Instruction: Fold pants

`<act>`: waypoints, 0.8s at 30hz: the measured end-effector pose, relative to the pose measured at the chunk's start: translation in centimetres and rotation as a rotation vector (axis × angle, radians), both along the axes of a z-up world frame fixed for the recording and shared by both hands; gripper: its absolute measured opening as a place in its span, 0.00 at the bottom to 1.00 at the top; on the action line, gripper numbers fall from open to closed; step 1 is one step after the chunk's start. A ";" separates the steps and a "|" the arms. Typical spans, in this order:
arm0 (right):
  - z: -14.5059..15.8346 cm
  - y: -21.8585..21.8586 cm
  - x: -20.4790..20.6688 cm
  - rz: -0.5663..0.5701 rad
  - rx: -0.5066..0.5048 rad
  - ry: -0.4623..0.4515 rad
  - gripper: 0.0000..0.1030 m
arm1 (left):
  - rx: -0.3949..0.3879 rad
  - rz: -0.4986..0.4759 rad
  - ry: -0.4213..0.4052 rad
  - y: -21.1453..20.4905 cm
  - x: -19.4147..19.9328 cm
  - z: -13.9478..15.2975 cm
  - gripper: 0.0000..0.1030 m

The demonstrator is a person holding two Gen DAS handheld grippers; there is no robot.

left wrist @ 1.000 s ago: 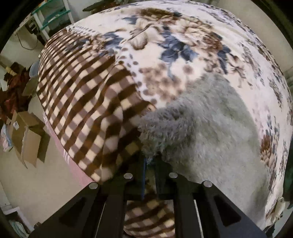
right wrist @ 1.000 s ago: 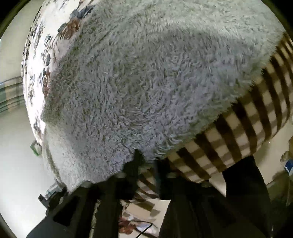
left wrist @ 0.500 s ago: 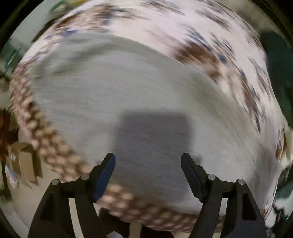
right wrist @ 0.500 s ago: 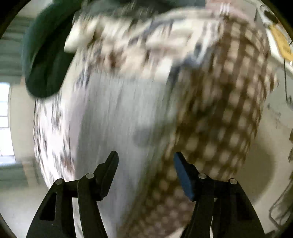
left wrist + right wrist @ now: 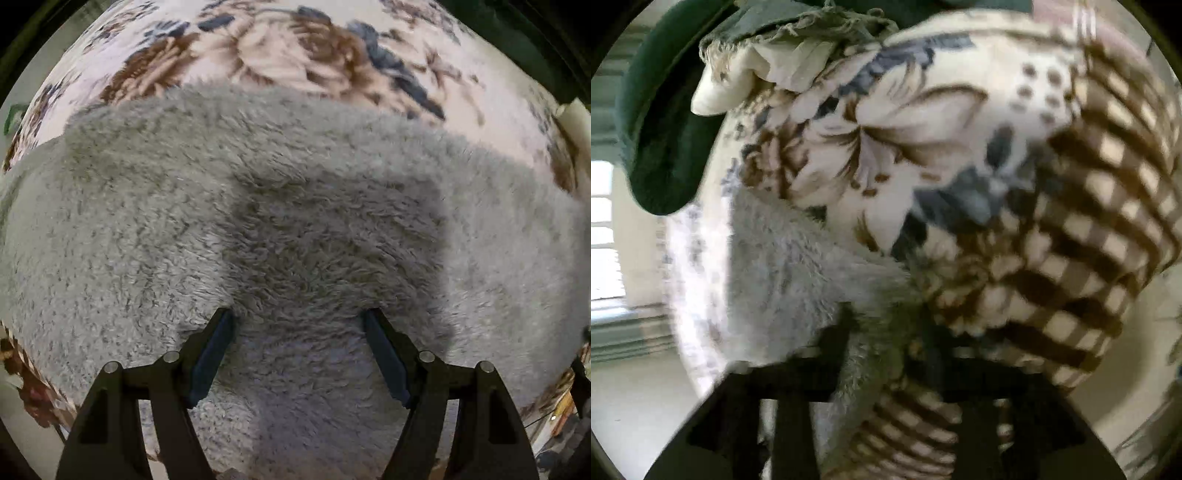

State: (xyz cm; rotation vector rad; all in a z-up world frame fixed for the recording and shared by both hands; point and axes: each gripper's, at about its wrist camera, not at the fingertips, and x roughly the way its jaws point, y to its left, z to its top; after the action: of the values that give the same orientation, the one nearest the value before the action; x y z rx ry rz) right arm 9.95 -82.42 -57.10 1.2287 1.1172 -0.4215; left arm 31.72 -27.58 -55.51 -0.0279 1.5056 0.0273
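Observation:
The grey fleece pants (image 5: 295, 229) lie spread on a floral and brown-checked blanket (image 5: 280, 51). My left gripper (image 5: 299, 321) is open just above the middle of the pants, with fleece between and under its fingers. In the right wrist view the pants (image 5: 783, 266) lie at the lower left of the blanket (image 5: 923, 122). My right gripper (image 5: 886, 325) looks closed on an edge of the grey fleece near the checked border, but this view is blurred.
A dark green garment (image 5: 665, 122) and a white cloth (image 5: 746, 77) lie at the far end of the bed. The pale floor (image 5: 639, 387) and a window (image 5: 602, 229) are to the left. The blanket's checked border (image 5: 1089, 221) drops off to the right.
Both grippers let go of the pants and opened, then shifted. The left now hovers open over the middle of the pants. The right has closed again on a fleece edge.

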 end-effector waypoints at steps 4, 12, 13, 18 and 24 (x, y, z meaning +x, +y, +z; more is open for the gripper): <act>-1.5 0.8 -0.9 0.028 0.116 -0.090 0.61 | -0.046 0.016 -0.004 1.0 0.7 -1.0 0.81; -6.9 0.8 2.1 -0.102 0.235 -0.313 0.62 | -0.082 0.030 0.015 1.7 2.2 -2.8 1.00; -7.3 0.7 2.8 -0.129 0.247 -0.344 0.62 | -0.073 0.034 0.007 1.7 2.2 -2.8 1.00; -7.0 1.7 5.9 -0.119 0.263 -0.437 0.27 | -0.048 0.044 0.040 -0.9 3.0 -3.2 1.00; -0.4 4.0 8.2 -0.008 0.102 -0.426 0.23 | -0.104 0.084 -0.026 0.6 3.2 0.6 1.00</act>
State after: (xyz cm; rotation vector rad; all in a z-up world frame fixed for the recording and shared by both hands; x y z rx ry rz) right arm 18.12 -78.40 -57.50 1.3360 0.7749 -0.0993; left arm 34.96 -27.01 -54.95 -0.1747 1.4784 0.0163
